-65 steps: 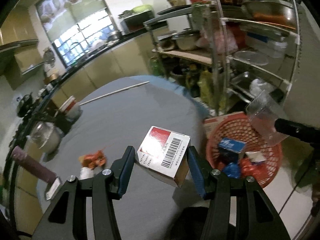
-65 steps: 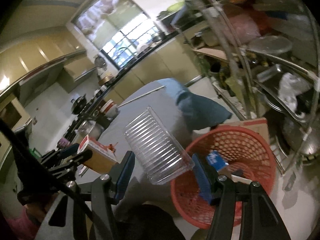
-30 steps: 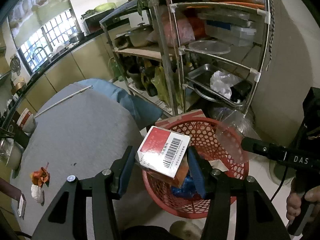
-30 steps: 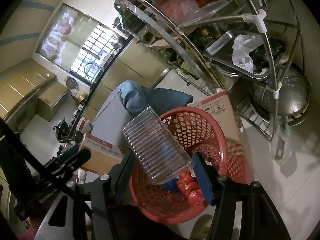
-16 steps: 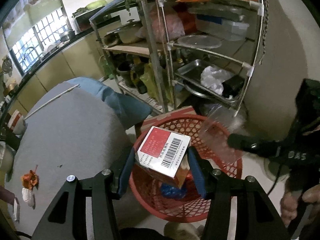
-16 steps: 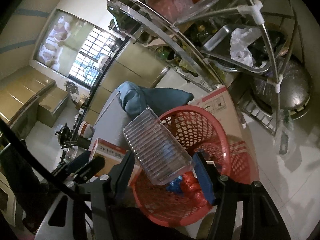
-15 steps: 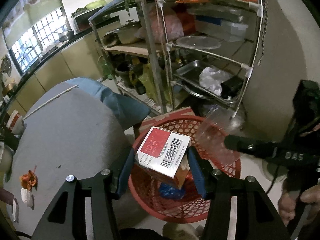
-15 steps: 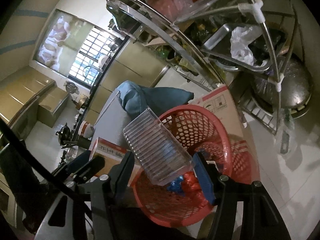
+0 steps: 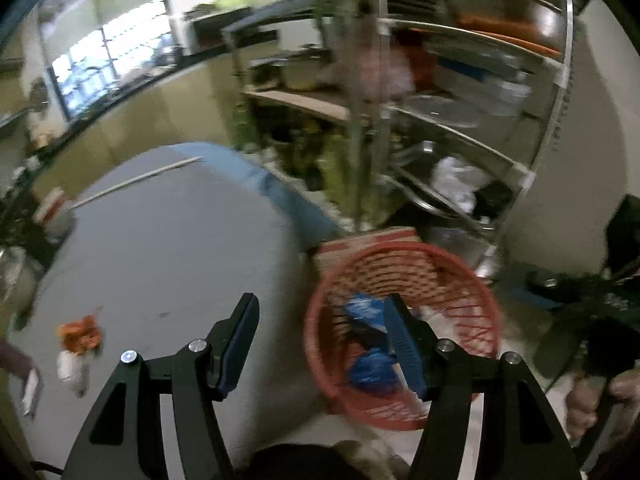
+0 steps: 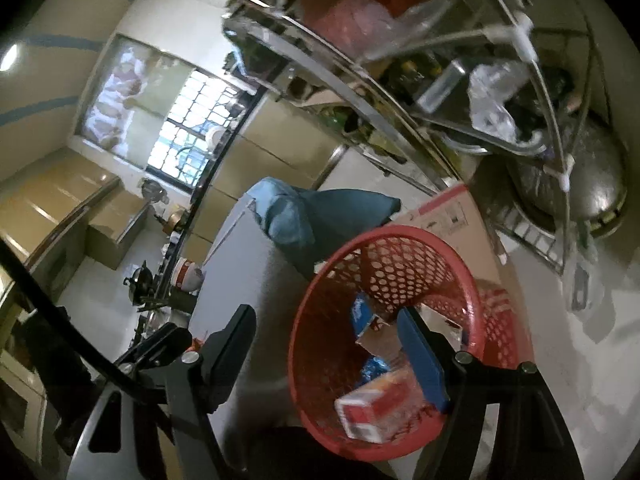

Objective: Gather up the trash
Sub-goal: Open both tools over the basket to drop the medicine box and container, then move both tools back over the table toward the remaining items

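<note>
Kitchen scene with a grey table [image 9: 168, 248], a metal shelving rack [image 9: 460, 128] and a red mesh basket [image 10: 320, 312] on the floor beside the table edge. Left gripper [image 9: 320, 344]: jaws wide apart, nothing between them; the basket rim sits just ahead of its right finger, the bare tabletop ahead of its left finger. Right gripper [image 10: 328, 348]: jaws likewise spread and empty, poised above the basket mouth, with a red-and-white carton [image 10: 372, 408] and blue wrappers [image 10: 374, 368] lying inside, below and between the fingers. Remaining trash: an orange wrapper [image 9: 80, 330] and a white crumpled scrap [image 9: 72, 368] on the table, well to the left of the left gripper's fingers and slightly nearer than their tips. Judged from this layout, the left gripper is the closer one and would swing leftward; no obstacle lies on that stretch of table. Farther off stand a cup [image 9: 54, 208], a thin rod [image 9: 136, 180] and a blue cloth [image 9: 272, 184] draped over the far table edge. A cardboard box [image 10: 444, 216] sits behind the basket.
</note>
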Tool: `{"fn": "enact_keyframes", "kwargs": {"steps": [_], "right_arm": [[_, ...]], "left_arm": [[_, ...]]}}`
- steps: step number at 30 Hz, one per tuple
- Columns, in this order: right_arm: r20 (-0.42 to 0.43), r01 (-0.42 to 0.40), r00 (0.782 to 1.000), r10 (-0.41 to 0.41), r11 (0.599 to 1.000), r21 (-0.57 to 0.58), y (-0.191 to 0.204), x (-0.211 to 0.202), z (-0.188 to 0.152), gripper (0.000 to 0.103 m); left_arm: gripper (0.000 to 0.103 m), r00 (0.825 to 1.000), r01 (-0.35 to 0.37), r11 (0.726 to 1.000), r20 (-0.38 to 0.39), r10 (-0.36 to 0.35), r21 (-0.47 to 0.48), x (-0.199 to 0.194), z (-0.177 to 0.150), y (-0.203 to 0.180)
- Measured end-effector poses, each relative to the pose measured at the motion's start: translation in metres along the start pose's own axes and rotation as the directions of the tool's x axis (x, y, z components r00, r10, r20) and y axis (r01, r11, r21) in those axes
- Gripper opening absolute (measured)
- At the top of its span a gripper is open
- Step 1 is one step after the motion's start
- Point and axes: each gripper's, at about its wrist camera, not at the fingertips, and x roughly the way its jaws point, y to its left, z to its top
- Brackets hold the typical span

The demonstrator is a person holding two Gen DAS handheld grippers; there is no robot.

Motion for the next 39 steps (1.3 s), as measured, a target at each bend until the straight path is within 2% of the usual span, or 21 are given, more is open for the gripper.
{"fn": "enact_keyframes", "kwargs": {"steps": [7,17,19,23,27,31,39], "right_arm": [[-0.026,-0.028,0.999,0.024,0.988,-0.154,0.059,0.009,-0.01,0.076],[-0.129,-0.127,0.988,0.088,0.933,-0.338,0.154,0.047,-0.044,0.076],[-0.151,-0.144,0.984,0.094,0.919,-0.367,0.168,0.055,-0.053,0.076],[-0.197,-0.182,0.974,0.108,0.895,-0.407,0.197,0.069,-0.071,0.076],[-0.234,-0.211,0.966,0.115,0.872,-0.441,0.22,0.081,-0.084,0.076],[-0.265,-0.236,0.957,0.119,0.85,-0.47,0.241,0.091,-0.094,0.076],[-0.313,-0.254,0.945,0.094,0.815,-0.521,0.281,0.119,-0.123,0.076]], "left_arm": [[0.066,0.989,-0.145,0.985,-0.028,0.143,-0.096,-0.03,-0.021,0.058],[0.066,0.95,-0.309,0.918,-0.038,0.31,-0.249,-0.085,-0.068,0.135],[0.077,0.943,-0.327,0.904,-0.033,0.331,-0.275,-0.094,-0.076,0.145],[0.078,0.926,-0.364,0.883,-0.014,0.377,-0.298,-0.11,-0.089,0.161],[0.078,0.919,-0.377,0.868,-0.017,0.393,-0.324,-0.119,-0.099,0.177],[0.078,0.907,-0.407,0.84,-0.047,0.419,-0.36,-0.124,-0.114,0.196],[0.078,0.886,-0.462,0.793,-0.167,0.432,-0.397,-0.125,-0.152,0.226]]}}
